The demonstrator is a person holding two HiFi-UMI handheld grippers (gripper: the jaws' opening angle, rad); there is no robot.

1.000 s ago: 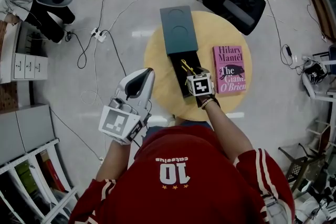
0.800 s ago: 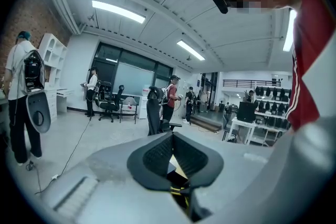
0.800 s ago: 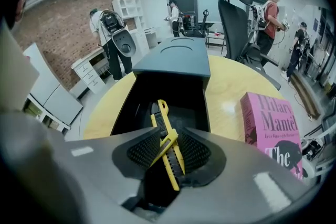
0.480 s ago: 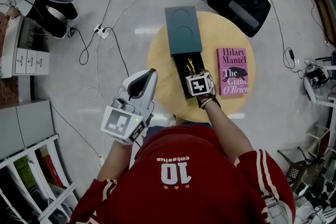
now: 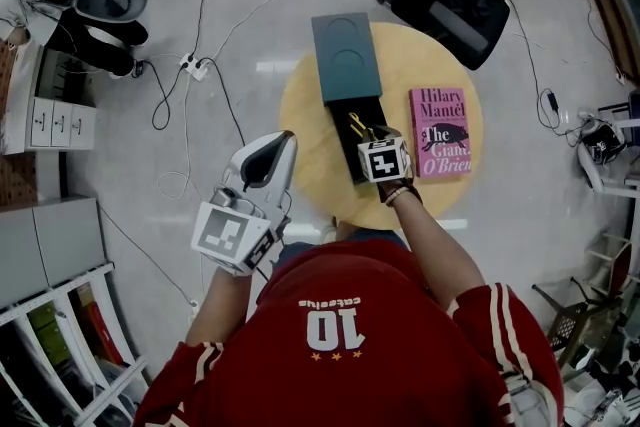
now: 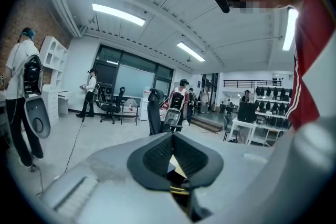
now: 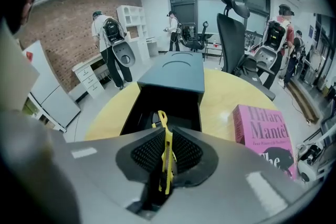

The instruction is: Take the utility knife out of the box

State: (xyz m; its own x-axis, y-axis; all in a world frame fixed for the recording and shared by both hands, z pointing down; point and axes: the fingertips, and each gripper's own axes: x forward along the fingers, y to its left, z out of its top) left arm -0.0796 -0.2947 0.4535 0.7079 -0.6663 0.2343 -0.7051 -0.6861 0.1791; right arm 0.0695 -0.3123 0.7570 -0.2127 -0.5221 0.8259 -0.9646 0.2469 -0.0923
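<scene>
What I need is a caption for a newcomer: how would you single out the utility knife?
On the round yellow table lies a teal box with its black tray slid out. The utility knife is at that tray, between the jaws of the right tool, which have just been closing on it. It is a thin bright-yellow strip, unlike the broad pink book alongside.

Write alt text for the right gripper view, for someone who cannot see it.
The right gripper, whose jaws have just been closing, clamps a slim yellow utility knife over the open black tray of a dark teal box. The box sits on a round yellow wooden table, with a pink book to its right.
</scene>
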